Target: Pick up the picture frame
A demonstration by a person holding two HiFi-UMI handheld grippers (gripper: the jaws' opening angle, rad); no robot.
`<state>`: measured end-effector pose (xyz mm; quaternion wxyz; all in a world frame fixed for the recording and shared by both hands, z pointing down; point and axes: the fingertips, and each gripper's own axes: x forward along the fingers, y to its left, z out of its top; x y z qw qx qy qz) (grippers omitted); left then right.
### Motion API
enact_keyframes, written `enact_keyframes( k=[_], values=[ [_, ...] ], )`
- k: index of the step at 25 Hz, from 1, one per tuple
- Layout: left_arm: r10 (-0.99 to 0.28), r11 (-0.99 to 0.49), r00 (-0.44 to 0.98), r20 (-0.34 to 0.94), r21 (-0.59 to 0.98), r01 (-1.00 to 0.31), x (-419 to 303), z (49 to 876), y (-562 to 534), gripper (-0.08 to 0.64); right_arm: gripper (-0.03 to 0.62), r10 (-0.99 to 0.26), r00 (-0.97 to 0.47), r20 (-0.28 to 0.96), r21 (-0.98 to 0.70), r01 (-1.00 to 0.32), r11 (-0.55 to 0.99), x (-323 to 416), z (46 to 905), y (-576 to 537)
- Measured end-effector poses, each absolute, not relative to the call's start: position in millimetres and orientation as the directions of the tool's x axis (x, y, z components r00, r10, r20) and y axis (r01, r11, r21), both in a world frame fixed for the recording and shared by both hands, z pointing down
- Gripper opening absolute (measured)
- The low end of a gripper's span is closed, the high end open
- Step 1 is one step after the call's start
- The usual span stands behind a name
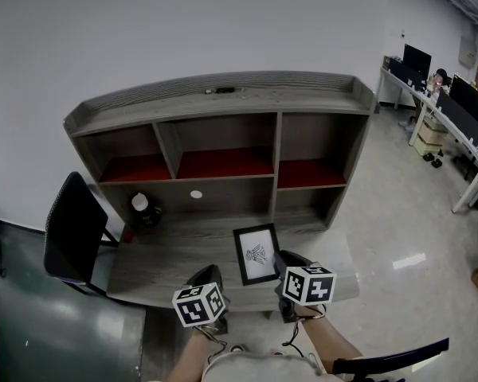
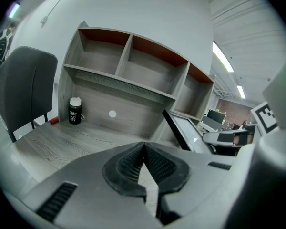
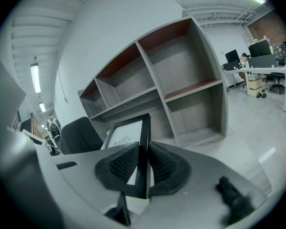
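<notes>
Picture frame (image 1: pixel 256 254) sits upright at the front of the desk (image 1: pixel 159 261). Right gripper (image 3: pixel 143 163) pinches its right edge only. Thin one-sided grip, so it could pivot or slip on lift. Left gripper (image 2: pixel 144 163) is pressed together and empty.

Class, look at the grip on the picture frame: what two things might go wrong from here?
1. The right gripper pinches only one side edge of the picture frame, so it may pivot or slip out.
2. The left gripper is shut and empty, giving no support; a swinging frame might strike the desk.
</notes>
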<state>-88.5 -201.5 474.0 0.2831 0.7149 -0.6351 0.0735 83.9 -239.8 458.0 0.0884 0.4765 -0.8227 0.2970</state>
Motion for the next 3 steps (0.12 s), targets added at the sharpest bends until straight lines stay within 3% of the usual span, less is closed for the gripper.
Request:
enact_keyframes(
  k=[3],
  values=[
    [-0.866,-0.030,0.180,0.466,0.311,-0.950,-90.4,473.3,-202.1,0.012,0.084,-0.731,-0.531,0.428,-0.405,-0.836,0.370,82.1,457.1,-240.3]
  ],
)
